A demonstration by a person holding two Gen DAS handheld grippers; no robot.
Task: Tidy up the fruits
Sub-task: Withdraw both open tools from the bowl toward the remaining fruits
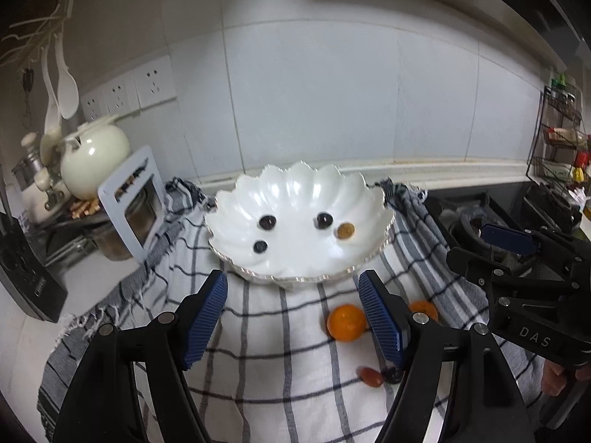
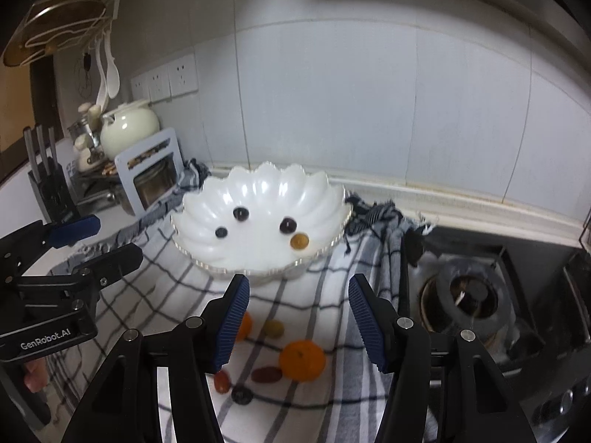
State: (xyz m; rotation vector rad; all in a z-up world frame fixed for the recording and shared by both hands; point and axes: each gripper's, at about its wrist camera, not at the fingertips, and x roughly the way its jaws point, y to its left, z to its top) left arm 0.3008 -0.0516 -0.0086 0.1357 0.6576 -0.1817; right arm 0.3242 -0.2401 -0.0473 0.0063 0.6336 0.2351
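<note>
though empty, both tools downward-tilted

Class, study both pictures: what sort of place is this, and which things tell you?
Most likely a home kitchen counter: a black gas hob burner, a black knife block and white wall sockets on a tiled wall.

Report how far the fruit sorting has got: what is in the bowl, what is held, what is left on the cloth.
Done: the white bowl holds three dark grapes and one amber grape. In hand: nothing; the left gripper and right gripper are both open and empty. Left on the checked cloth: two oranges, and several small red, dark and greenish fruits.
</note>
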